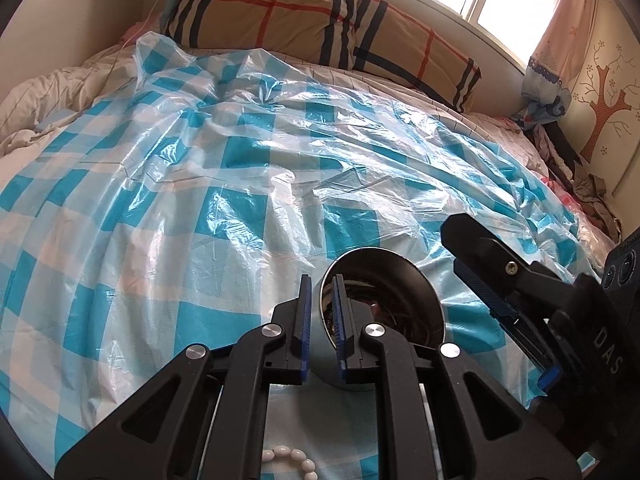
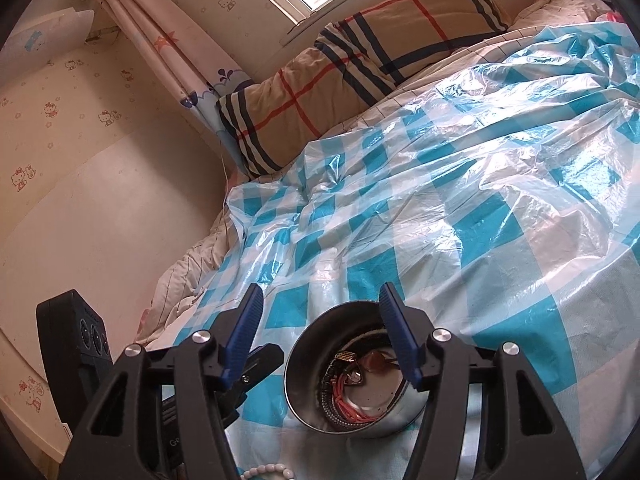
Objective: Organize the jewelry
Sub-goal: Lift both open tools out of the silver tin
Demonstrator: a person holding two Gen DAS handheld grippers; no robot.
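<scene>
One round stainless-steel bowl (image 2: 352, 372) sits on the bed, on a crinkled sheet of blue-and-white checked plastic (image 2: 480, 208), and holds the jewelry. Two pairs of tongs are near it. The left tongs (image 1: 322, 320) are pinching the bowl's near wall: one blue pad (image 1: 306, 312) lies outside the rim, the other inside, with only the metal between them. The right tongs (image 2: 320, 332) stand spread with nothing between the pads; one blue finger (image 2: 396, 328) hangs over the bowl at 1 o'clock of its centre, the other lies off to 9 o'clock, clear of the rim.

One white bead bracelet (image 1: 290, 460) lies outside the bowl on the plastic, at 6 o'clock from it, partly hidden by the tongs in both views. One tan plaid pillow (image 1: 312, 20) lies at the head of the bed, beyond the plastic at 12 o'clock.

Only the right wrist view looks into the bowl: a dark beaded band (image 2: 334, 408) curls along the inner wall, a tangle of red cord (image 2: 352, 396) lies beside it, and a few small metal pieces sit near the middle, too small to count. The left wrist view sees the inside as dark blur, but it alone shows the right tongs from the side (image 1: 480, 268), at 3 o'clock of the bowl, and a brown tree sticker (image 1: 604, 104) on the wall.
</scene>
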